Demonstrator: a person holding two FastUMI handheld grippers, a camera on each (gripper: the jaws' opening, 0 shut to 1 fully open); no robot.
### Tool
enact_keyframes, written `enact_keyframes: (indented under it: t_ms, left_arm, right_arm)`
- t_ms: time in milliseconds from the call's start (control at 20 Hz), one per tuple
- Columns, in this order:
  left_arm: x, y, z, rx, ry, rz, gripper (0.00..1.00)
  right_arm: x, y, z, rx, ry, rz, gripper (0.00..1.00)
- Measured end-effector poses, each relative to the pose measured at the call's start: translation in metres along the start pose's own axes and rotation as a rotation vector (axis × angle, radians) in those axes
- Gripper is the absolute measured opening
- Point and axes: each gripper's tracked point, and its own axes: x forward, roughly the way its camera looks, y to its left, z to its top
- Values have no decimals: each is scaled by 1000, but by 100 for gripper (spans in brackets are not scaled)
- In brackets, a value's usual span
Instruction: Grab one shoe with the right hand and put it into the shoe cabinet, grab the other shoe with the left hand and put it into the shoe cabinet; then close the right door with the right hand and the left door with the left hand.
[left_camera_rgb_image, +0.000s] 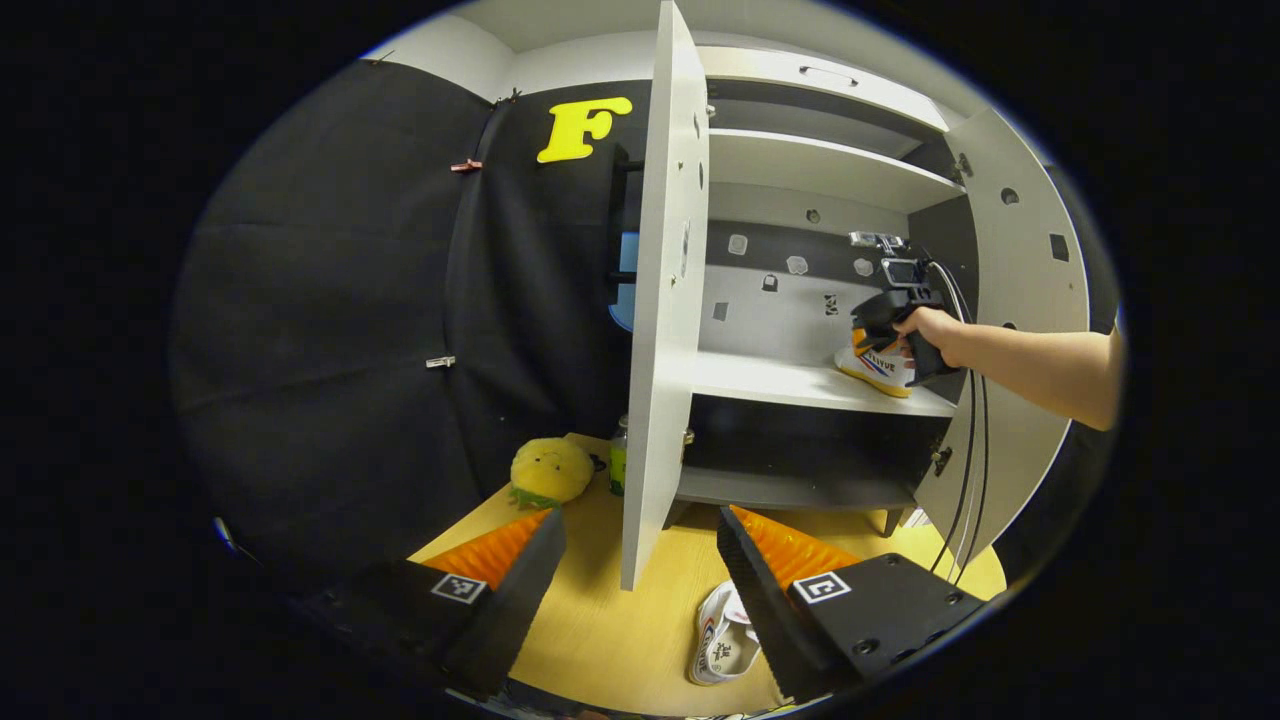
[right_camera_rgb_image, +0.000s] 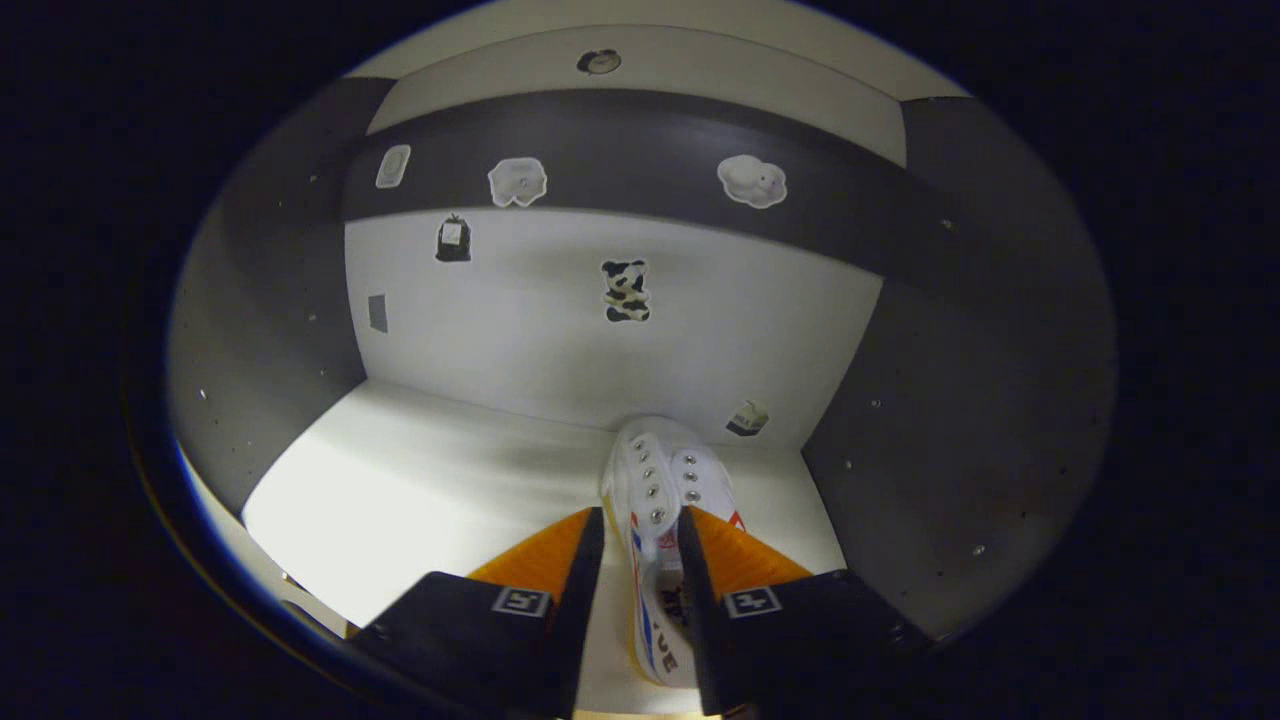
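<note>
Half hidden behind the right finger of the left gripper (left_camera_rgb_image: 640, 545): a white shoe on the floor (left_camera_rgb_image: 722, 637), lying on pale wood-grain boards near the foot of the shoe cabinet (left_camera_rgb_image: 830, 170). Fingers spread wide, nothing between them, ribbed inner faces showing. Cabinet of smooth white panels with dark side walls, left door (left_camera_rgb_image: 665, 300) swung open edge-on, right door (left_camera_rgb_image: 1020, 300) open too and cut off at the rim. On the middle shelf (left_camera_rgb_image: 800, 382), toward its right end, a white canvas shoe (left_camera_rgb_image: 880, 365) with a yellow sole and striped side, partly covered by the right gripper (left_camera_rgb_image: 890, 310) and the hand (left_camera_rgb_image: 935, 330) holding it.

From the right gripper view: fingers narrow, pressed on either side of that shoe's collar, metal eyelets in two rows, toe pointing to the back right corner of the shelf. Small stickers (right_camera_rgb_image: 626, 290) scattered on the back panel, too small to make out. Beside the left door's foot, a round yellow plush toy (left_camera_rgb_image: 550, 472) and a bottle (left_camera_rgb_image: 619, 462), mostly hidden.
</note>
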Motion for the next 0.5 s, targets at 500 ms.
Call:
enact_keyframes:
  t_ms: [500]
  left_arm:
    - [10,-10,-69,29,102,-185,95]
  right_arm:
    - [-142,8,-39,149,-197,39,100]
